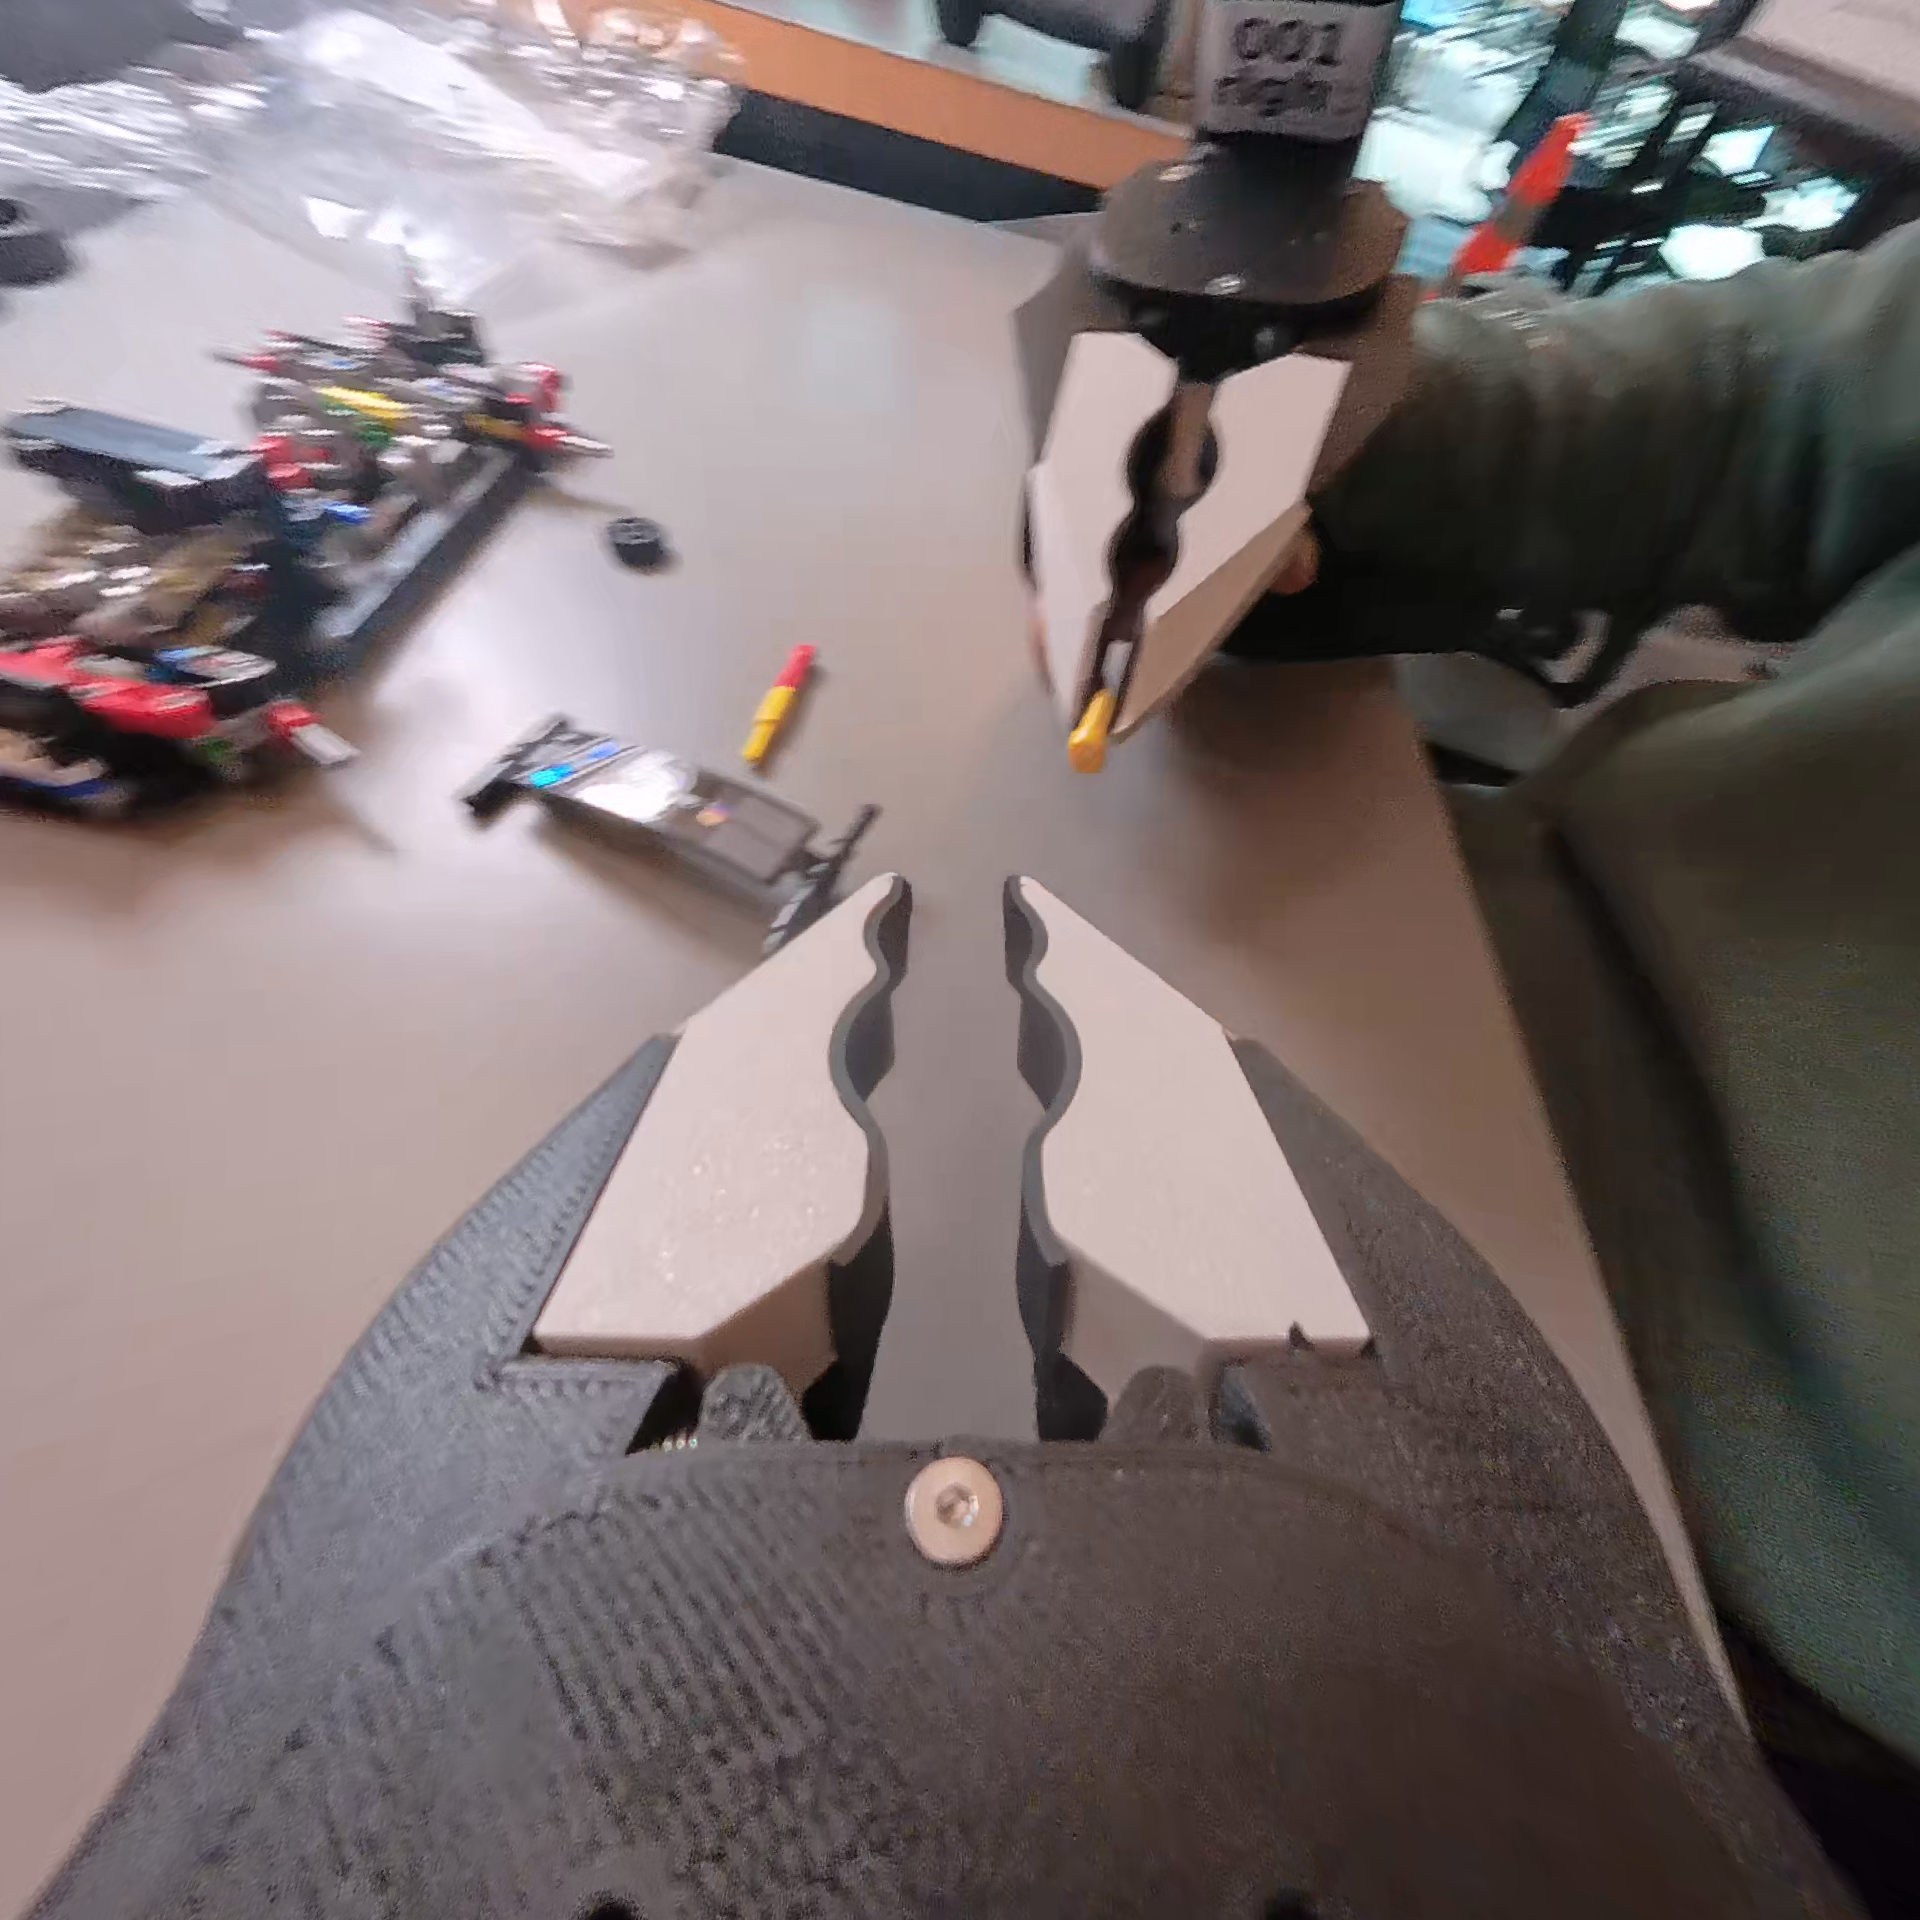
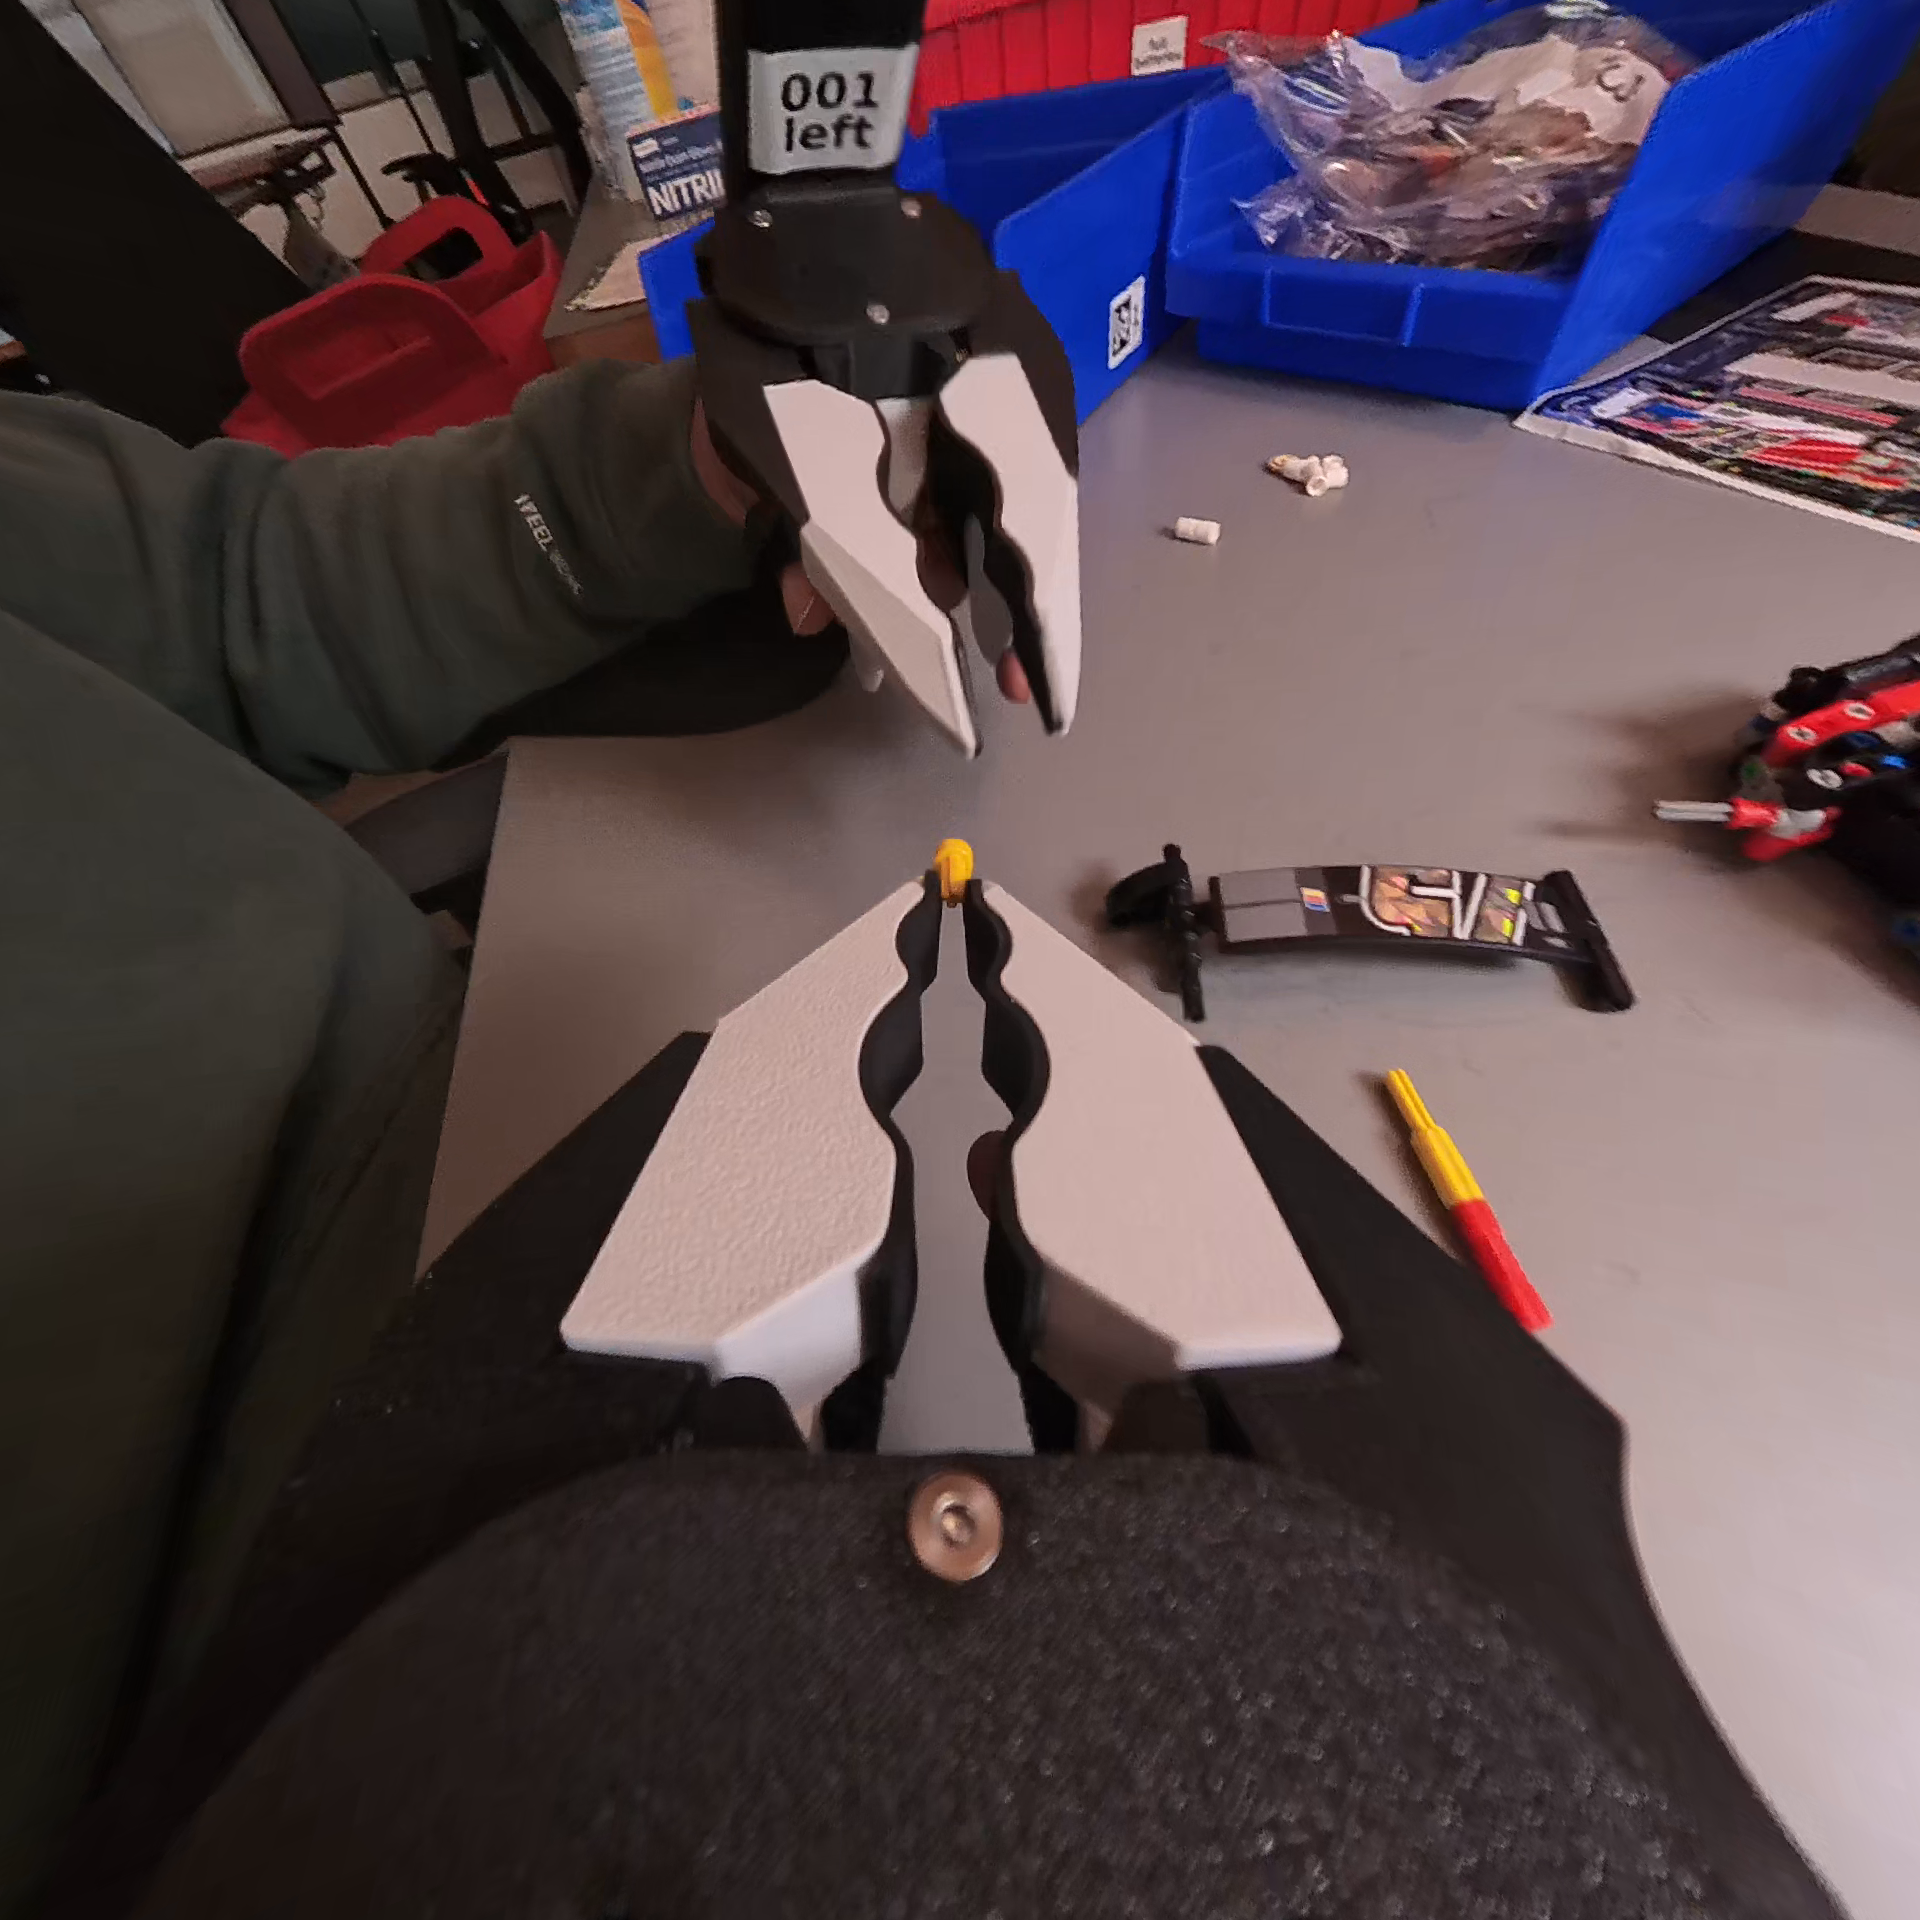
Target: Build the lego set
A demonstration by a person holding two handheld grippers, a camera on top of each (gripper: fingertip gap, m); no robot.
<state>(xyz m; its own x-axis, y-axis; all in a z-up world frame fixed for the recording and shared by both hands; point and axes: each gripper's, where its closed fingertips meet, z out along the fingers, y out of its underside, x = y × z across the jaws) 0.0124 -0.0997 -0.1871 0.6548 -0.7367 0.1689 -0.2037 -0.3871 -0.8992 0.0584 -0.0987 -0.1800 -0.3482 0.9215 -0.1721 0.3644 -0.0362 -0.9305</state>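
Our right fingers (image 2: 953, 883) clamp a yellow peg (image 2: 952, 864); left fingers (image 1: 956, 894) apart over the grey worktop (image 1: 312, 1039), blue bins (image 2: 1455, 291) upper right.

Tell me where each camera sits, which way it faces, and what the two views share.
Left wrist view: on the left gripper, open and empty, looking across the table toward the lego car; a green sleeve shows.
Right wrist view: on the right gripper, pinching a small yellow piece, facing blue bins.
Shared: each sees the other gripper, the black wing part, and the yellow-red axle.
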